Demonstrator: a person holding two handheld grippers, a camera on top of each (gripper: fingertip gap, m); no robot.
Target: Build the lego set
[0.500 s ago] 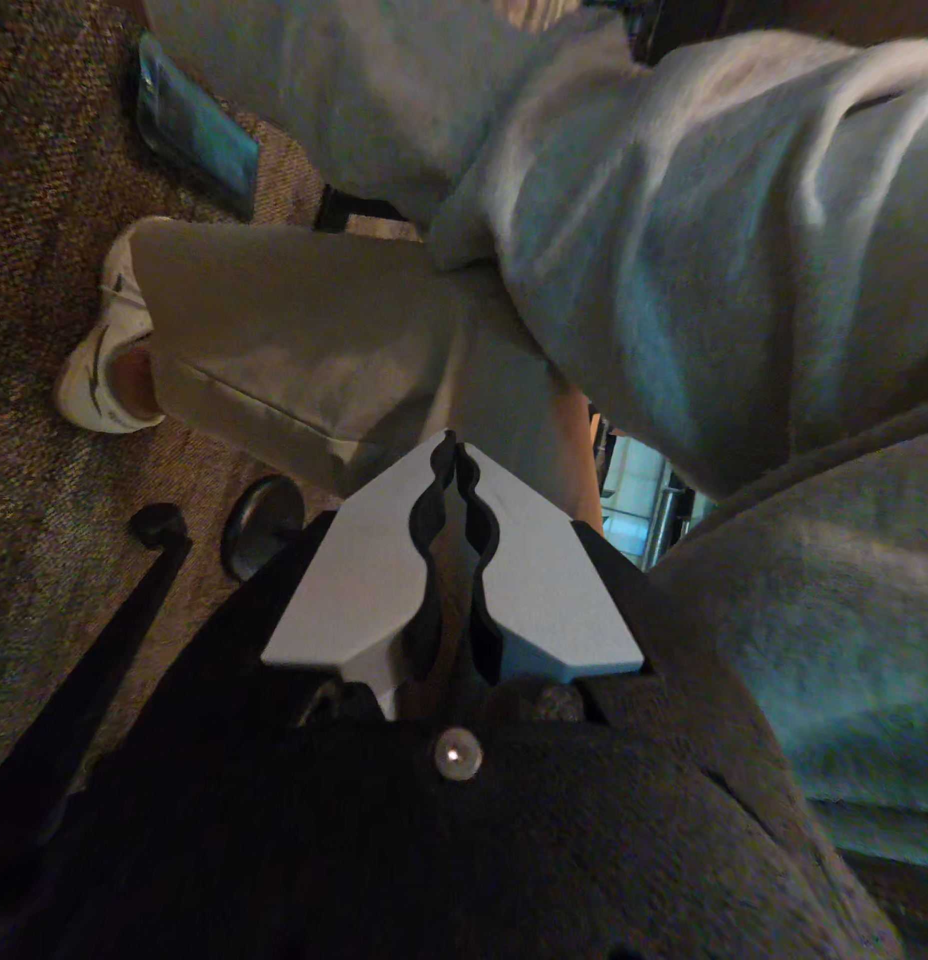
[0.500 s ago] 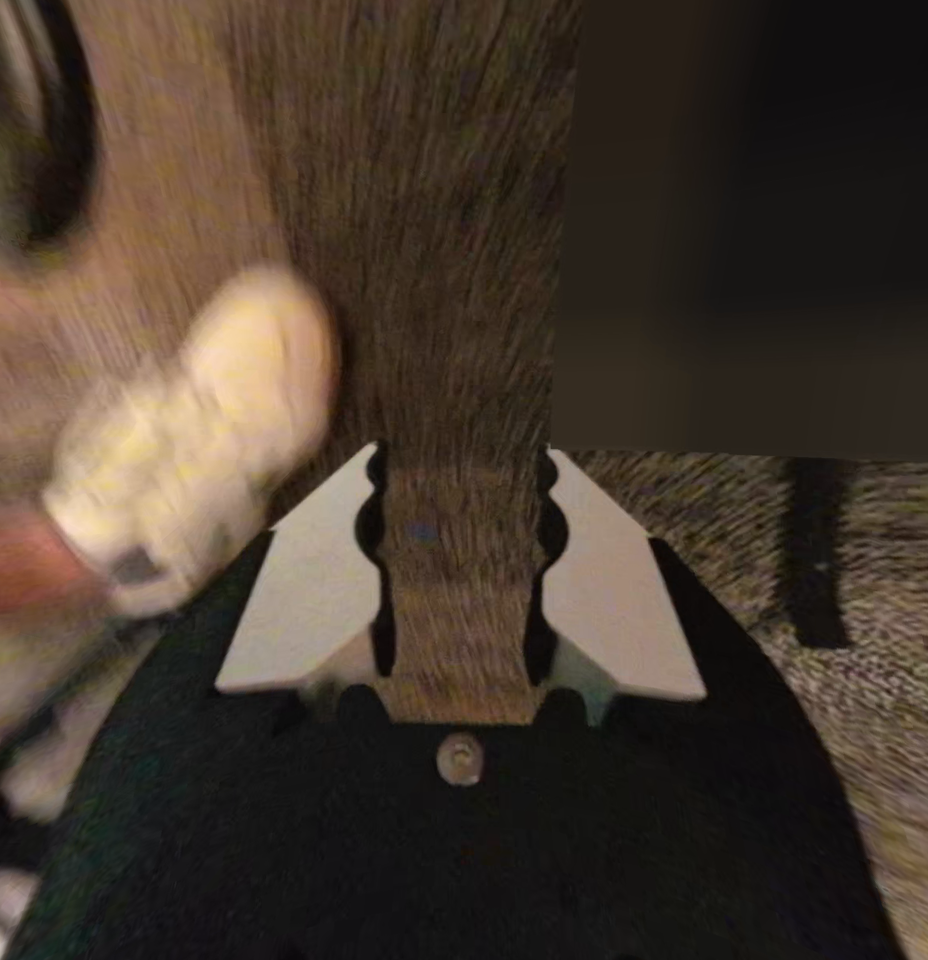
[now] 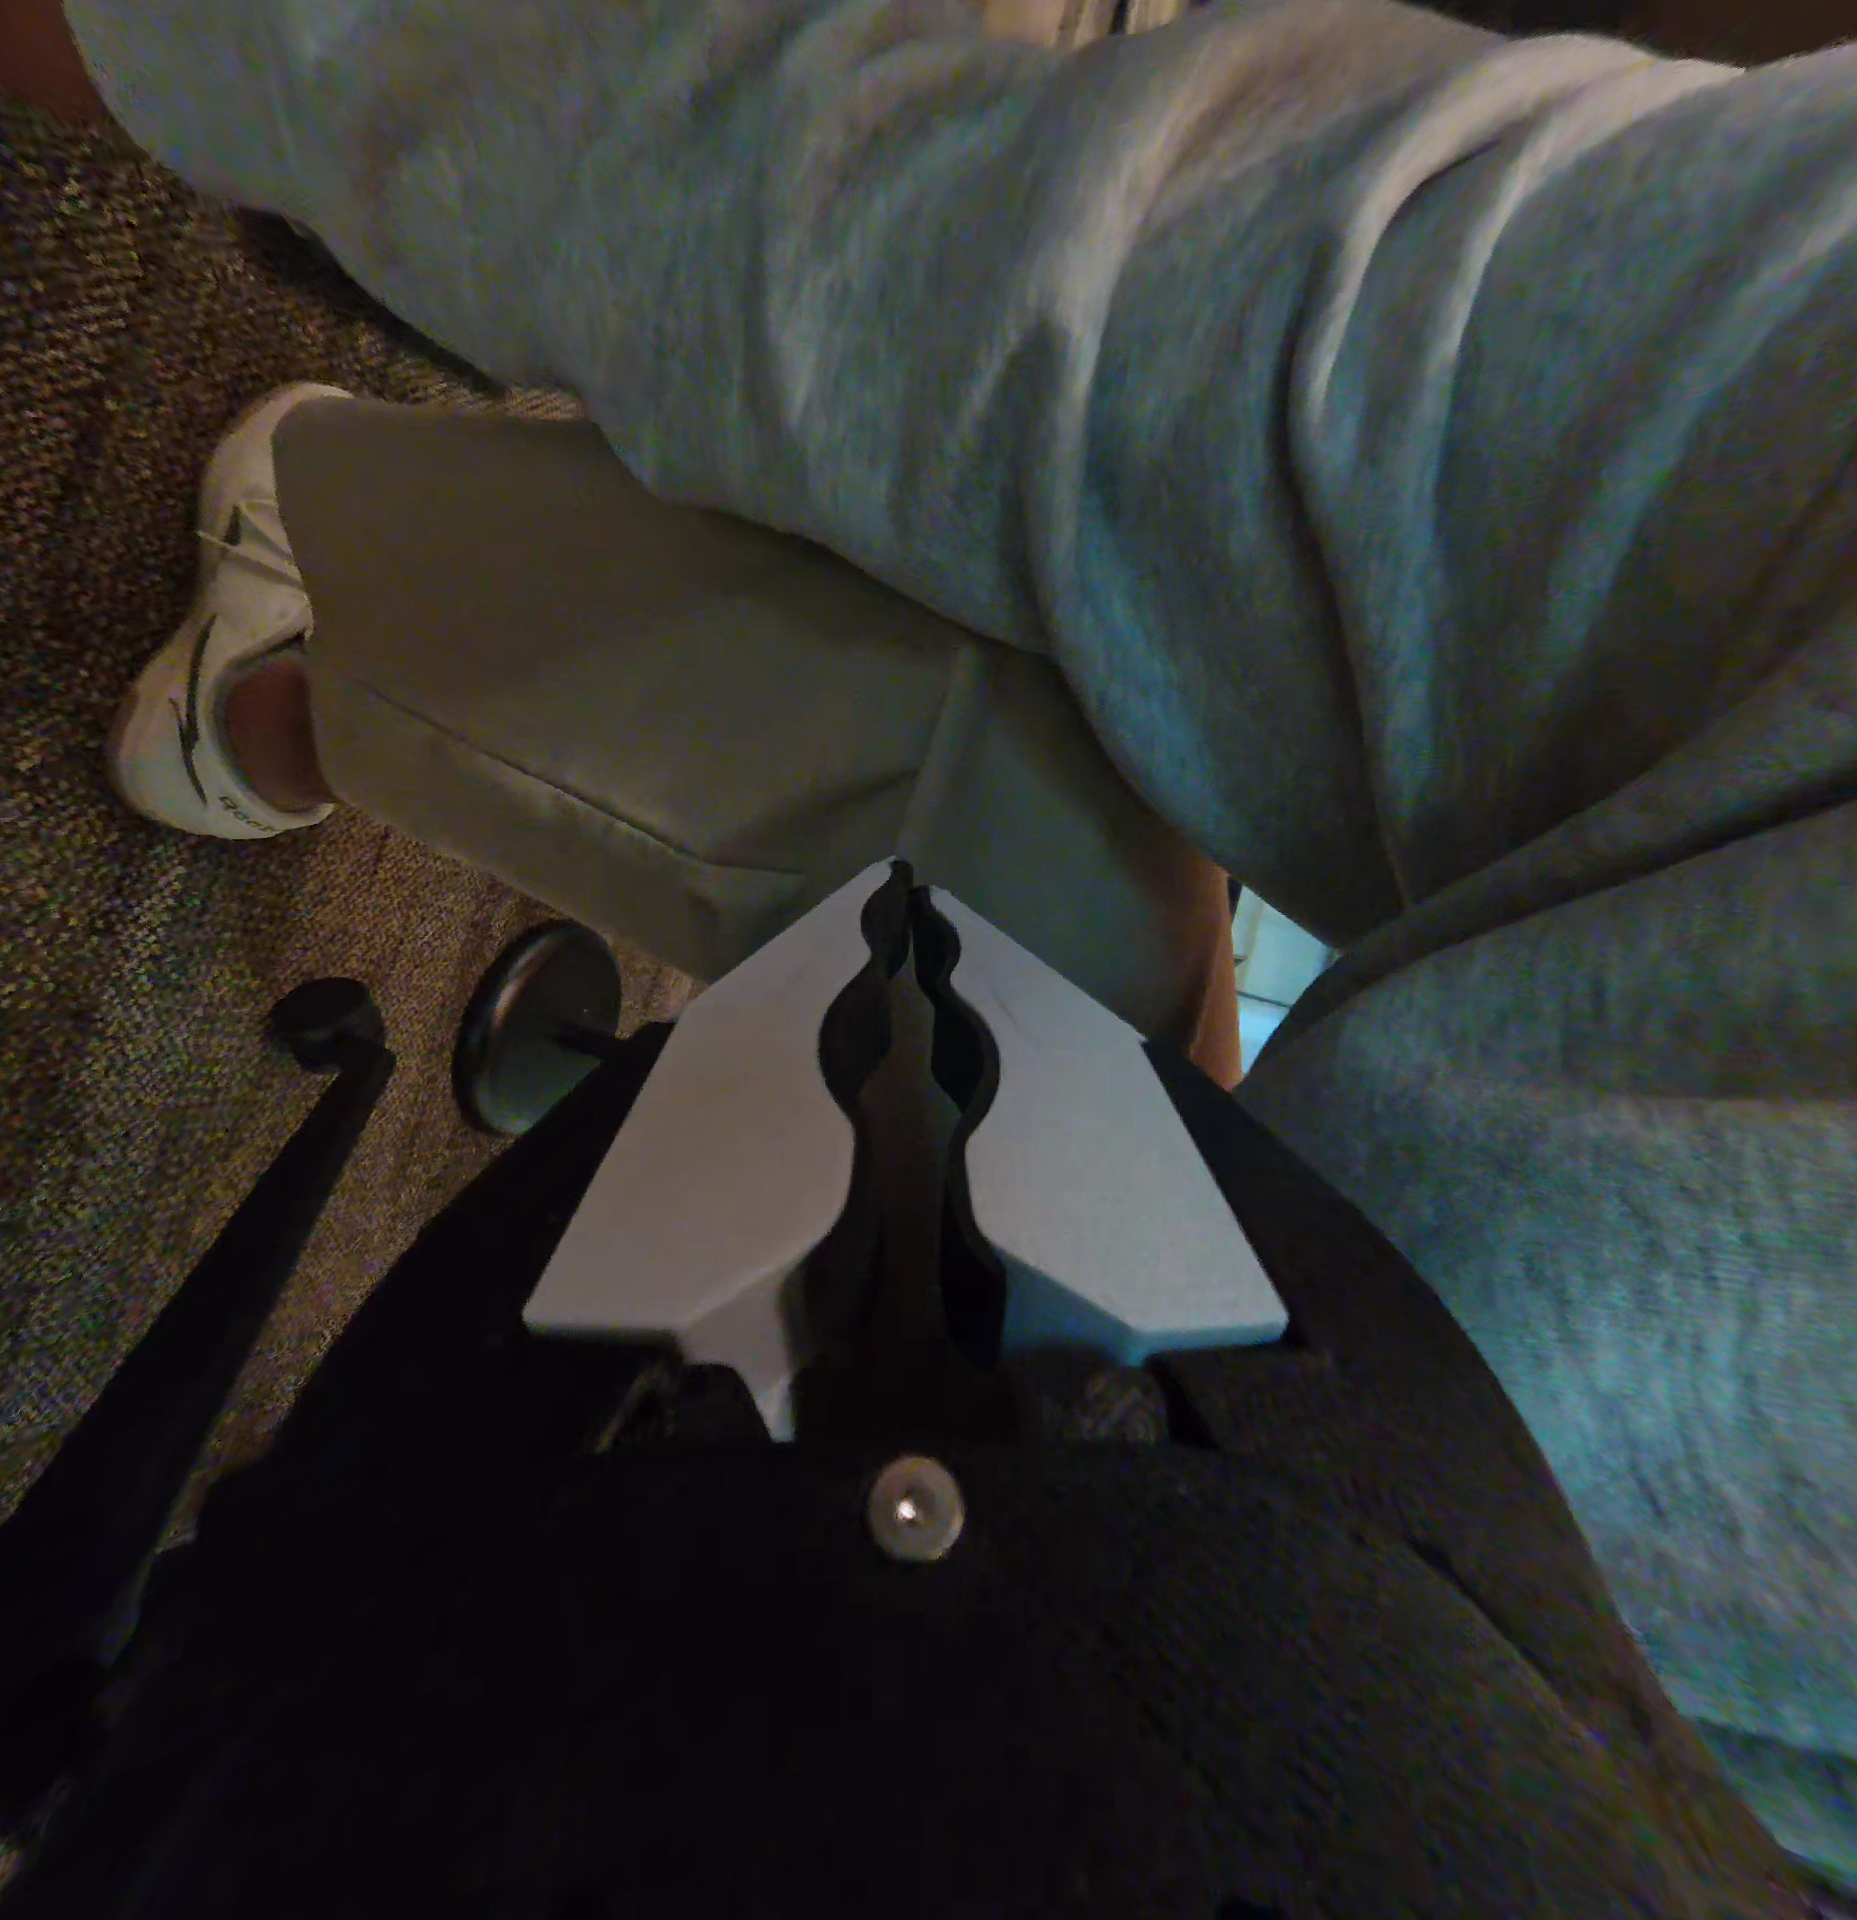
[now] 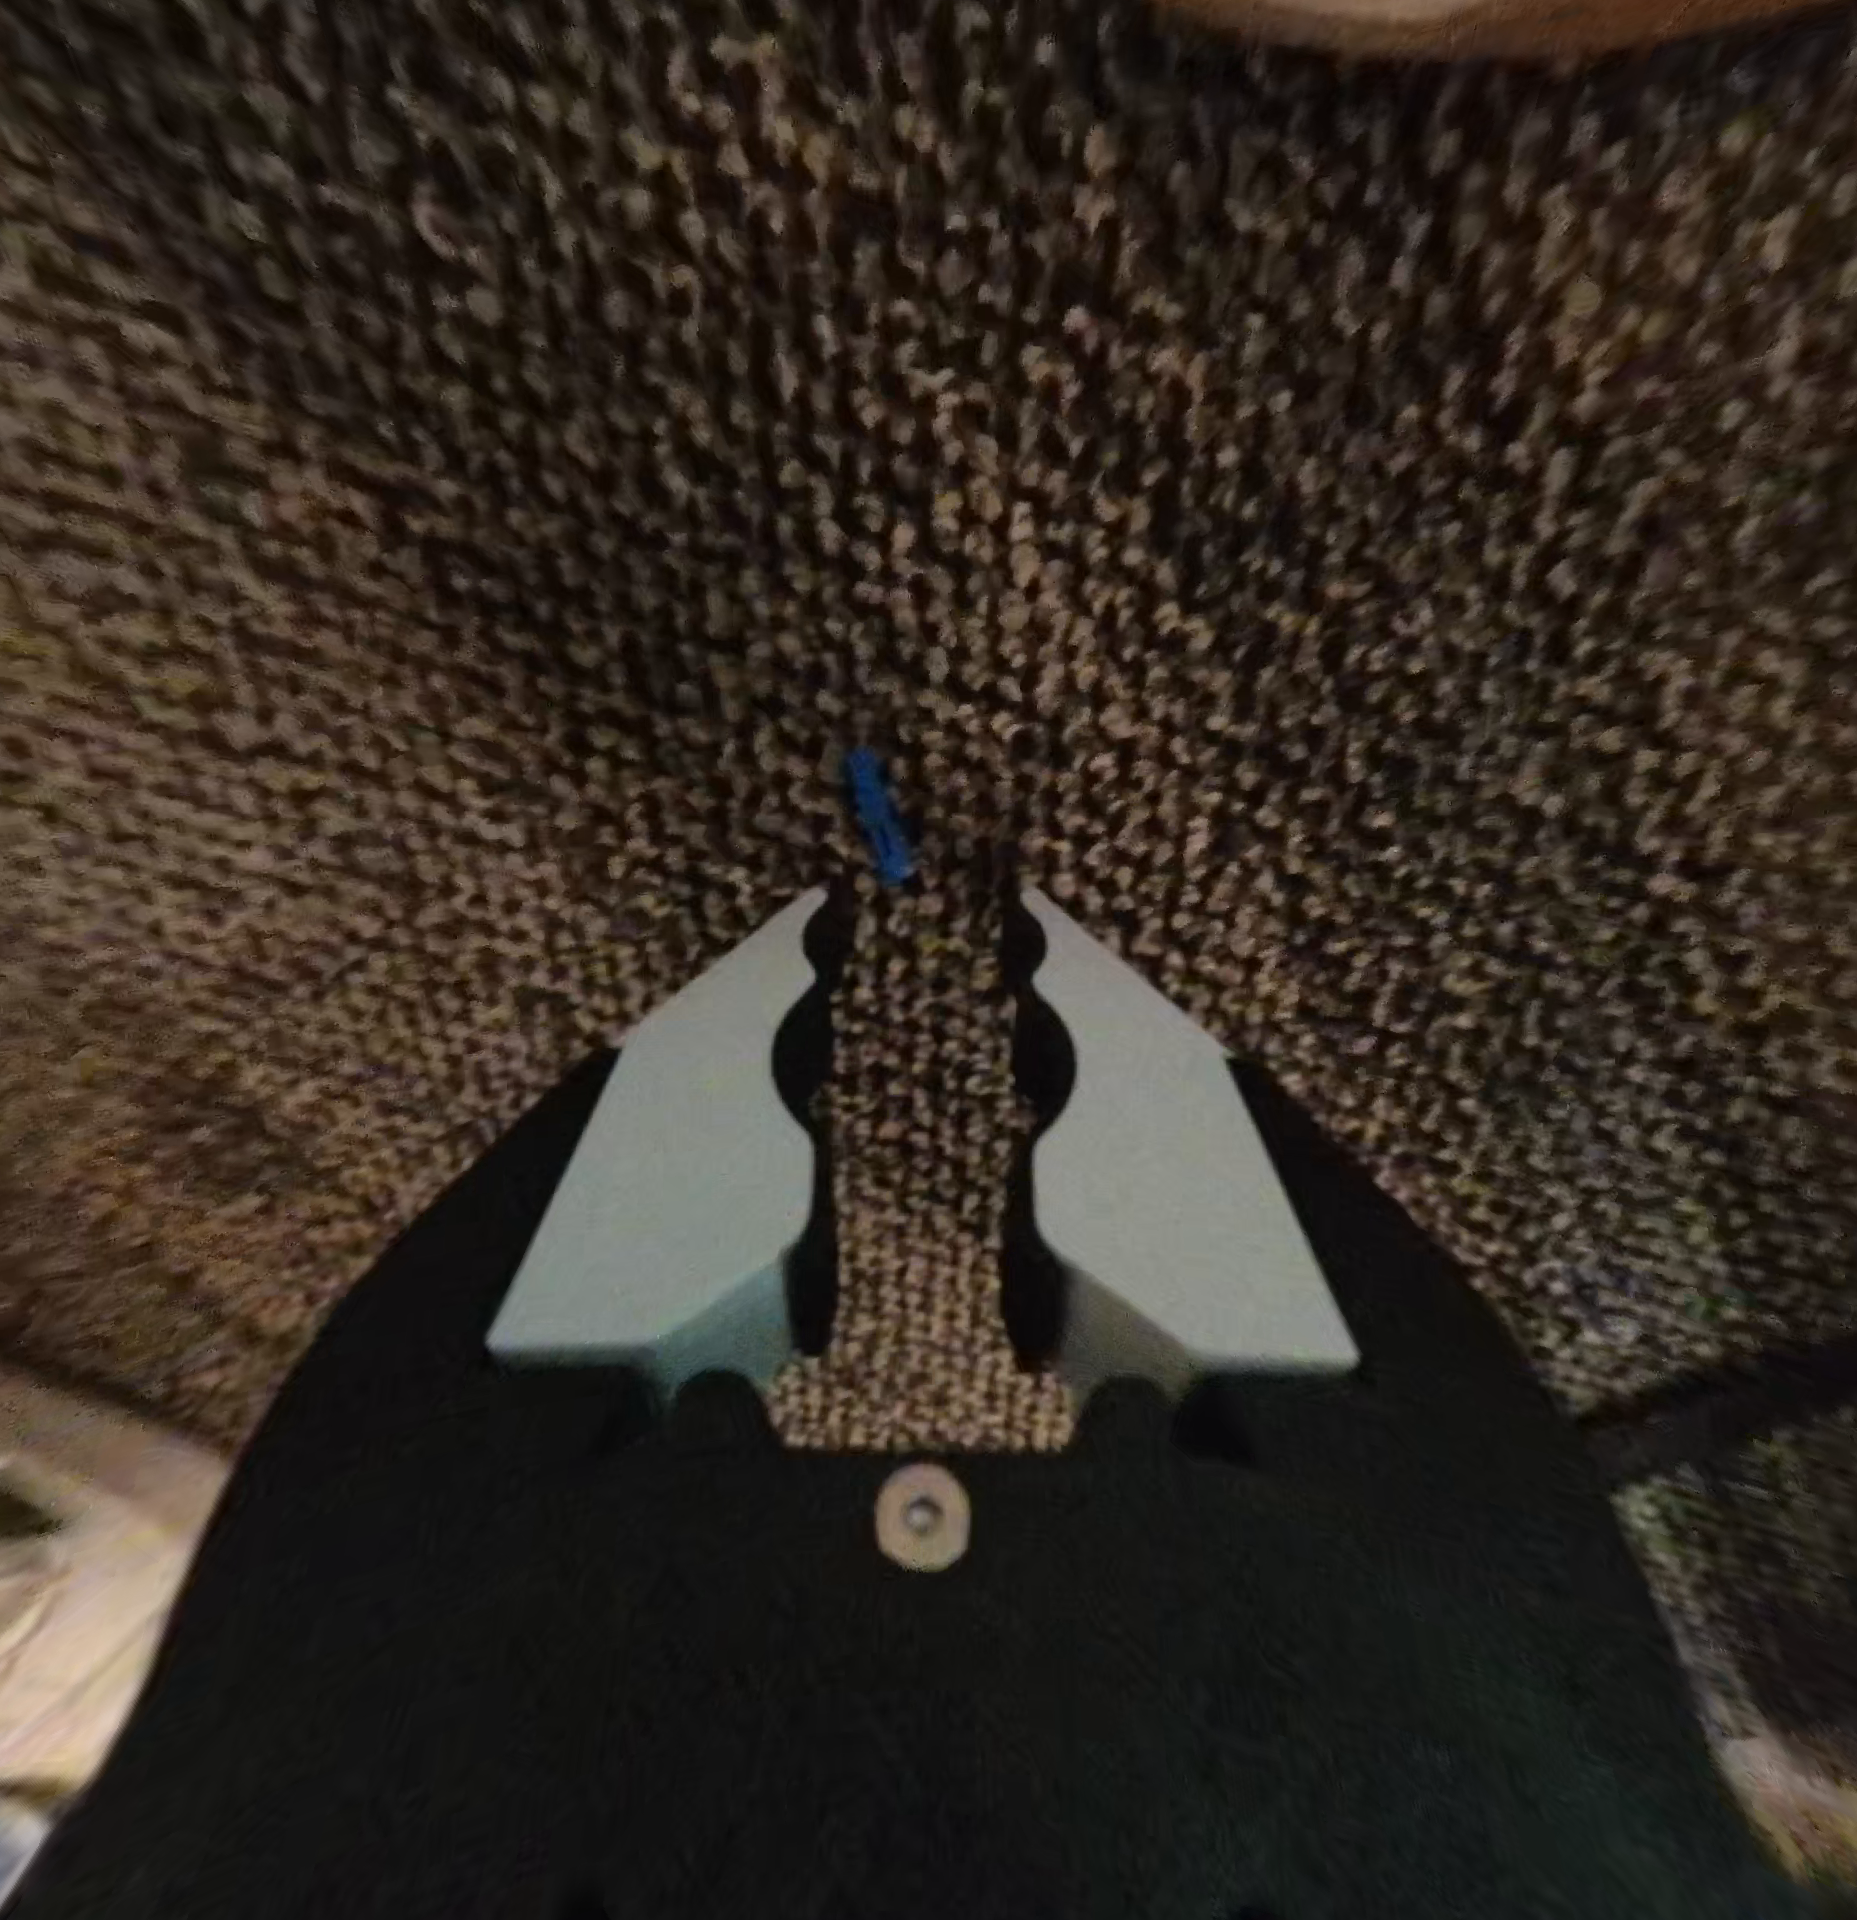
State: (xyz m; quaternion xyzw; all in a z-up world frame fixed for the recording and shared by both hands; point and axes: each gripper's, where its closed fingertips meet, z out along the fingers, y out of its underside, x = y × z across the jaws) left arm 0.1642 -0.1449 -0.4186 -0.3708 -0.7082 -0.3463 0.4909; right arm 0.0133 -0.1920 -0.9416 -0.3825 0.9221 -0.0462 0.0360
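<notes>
One small blue lego piece [image 4: 880, 818] lies on the speckled carpet [image 4: 1007, 416], just beyond the right gripper [image 4: 924, 894], whose fingers are spread with nothing between them; the view is blurred; left gripper [image 3: 908, 883] is clenched empty above trouser legs [image 3: 1007, 364] and a white shoe [image 3: 212, 644].

Small blue piece [image 4: 880, 818] on carpet [image 4: 903, 416] too blurred to ID; carpet w/ motion blur.
</notes>
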